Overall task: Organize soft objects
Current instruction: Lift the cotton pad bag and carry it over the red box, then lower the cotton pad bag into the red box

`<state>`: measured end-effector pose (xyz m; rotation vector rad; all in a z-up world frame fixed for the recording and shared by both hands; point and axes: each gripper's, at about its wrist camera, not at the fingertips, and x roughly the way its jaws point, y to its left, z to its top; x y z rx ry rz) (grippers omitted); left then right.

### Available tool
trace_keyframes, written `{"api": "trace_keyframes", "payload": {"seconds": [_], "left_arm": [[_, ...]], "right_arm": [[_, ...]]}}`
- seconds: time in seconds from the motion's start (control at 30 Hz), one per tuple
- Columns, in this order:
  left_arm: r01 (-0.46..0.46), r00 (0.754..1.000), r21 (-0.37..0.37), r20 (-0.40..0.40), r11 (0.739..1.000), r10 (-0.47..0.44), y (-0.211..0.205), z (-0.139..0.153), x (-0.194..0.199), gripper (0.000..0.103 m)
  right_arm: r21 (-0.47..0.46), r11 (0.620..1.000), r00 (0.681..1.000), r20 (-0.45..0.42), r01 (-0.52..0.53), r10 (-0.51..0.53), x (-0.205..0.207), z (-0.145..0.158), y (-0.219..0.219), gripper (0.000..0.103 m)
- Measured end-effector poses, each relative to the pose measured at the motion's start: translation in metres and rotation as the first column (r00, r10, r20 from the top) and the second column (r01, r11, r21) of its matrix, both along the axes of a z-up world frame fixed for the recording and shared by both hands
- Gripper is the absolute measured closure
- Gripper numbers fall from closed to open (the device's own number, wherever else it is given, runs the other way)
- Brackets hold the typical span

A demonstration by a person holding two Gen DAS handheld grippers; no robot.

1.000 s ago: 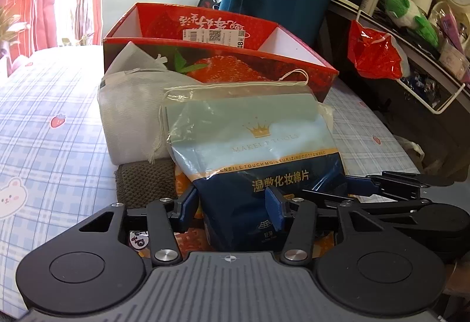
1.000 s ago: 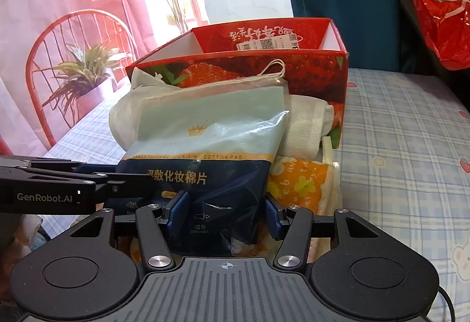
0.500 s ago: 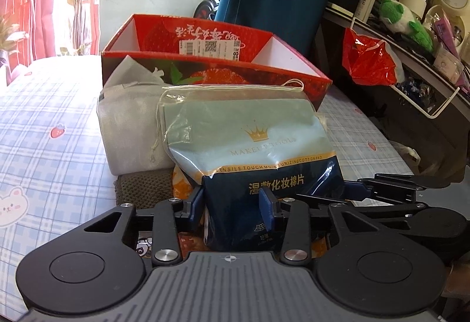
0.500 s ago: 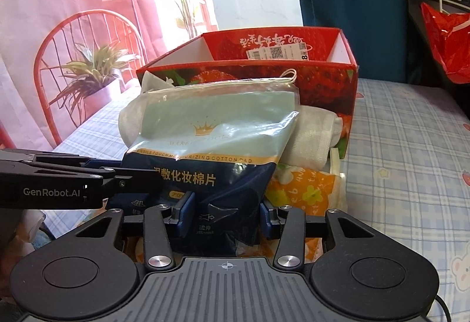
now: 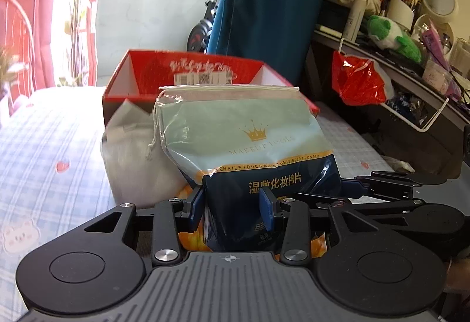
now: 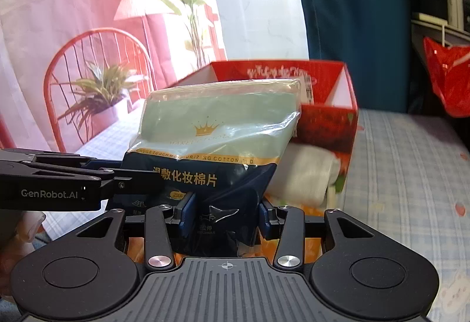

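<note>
A drawstring bag of cotton pads (image 5: 249,145), pale green above and navy below, is held up by both grippers. My left gripper (image 5: 232,204) is shut on its lower left corner. My right gripper (image 6: 226,213) is shut on its lower right corner; the bag also shows in the right wrist view (image 6: 217,134). Behind it stands an open red strawberry box (image 5: 188,69), also in the right wrist view (image 6: 326,104). A white cloth bundle (image 5: 132,151) lies in front of the box, and an orange printed pack (image 6: 293,207) lies under the bag.
The table has a blue checked cloth (image 5: 53,151). A red plastic bag (image 5: 357,84) hangs from a cluttered shelf (image 5: 411,81) on the right. A red chair (image 6: 97,87) and a potted plant (image 6: 100,98) stand past the table's left edge.
Both grippers have closed tighter on the bag's bottom corners and lifted it. It now stands higher against the red box.
</note>
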<state>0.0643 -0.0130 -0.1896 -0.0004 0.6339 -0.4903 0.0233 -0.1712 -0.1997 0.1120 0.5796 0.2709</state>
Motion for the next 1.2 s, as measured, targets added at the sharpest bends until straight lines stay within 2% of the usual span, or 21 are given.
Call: {"api": "trace_keyframes", "payload": {"seconds": [0.37, 0.53, 0.67, 0.83, 1.0, 1.2], "left_arm": [[0.004, 0.998, -0.033, 0.067, 0.999, -0.002, -0.003, 0.04, 0.032, 0.061], [0.009, 0.996, -0.047, 0.09, 0.999, -0.005, -0.008, 0.062, 0.072, 0.061], [0.005, 0.997, -0.067, 0.077, 0.998, 0.0, -0.014, 0.073, 0.114, 0.061], [-0.001, 1.0, -0.049, 0.026, 0.999, 0.002, -0.026, 0.067, 0.161, 0.061], [0.011, 0.998, -0.024, -0.065, 1.0, -0.012, -0.033, 0.048, 0.195, 0.061], [0.032, 0.991, 0.029, -0.134, 0.999, -0.027, -0.045, 0.022, 0.217, 0.061]], "right_arm": [[-0.002, 1.0, 0.997, 0.081, -0.015, 0.015, 0.033, 0.041, -0.009, 0.063], [0.005, 1.0, 0.996, 0.091, -0.022, 0.021, 0.071, 0.063, -0.018, 0.064], [-0.023, 1.0, 0.995, 0.093, -0.018, 0.02, 0.115, 0.076, -0.025, 0.064], [0.009, 1.0, 1.0, 0.031, 0.004, -0.005, 0.171, 0.077, -0.04, 0.064], [0.009, 1.0, 0.997, -0.074, 0.019, -0.019, 0.214, 0.053, -0.05, 0.065], [-0.001, 0.999, 0.984, -0.17, 0.05, -0.049, 0.24, 0.026, -0.054, 0.065]]}}
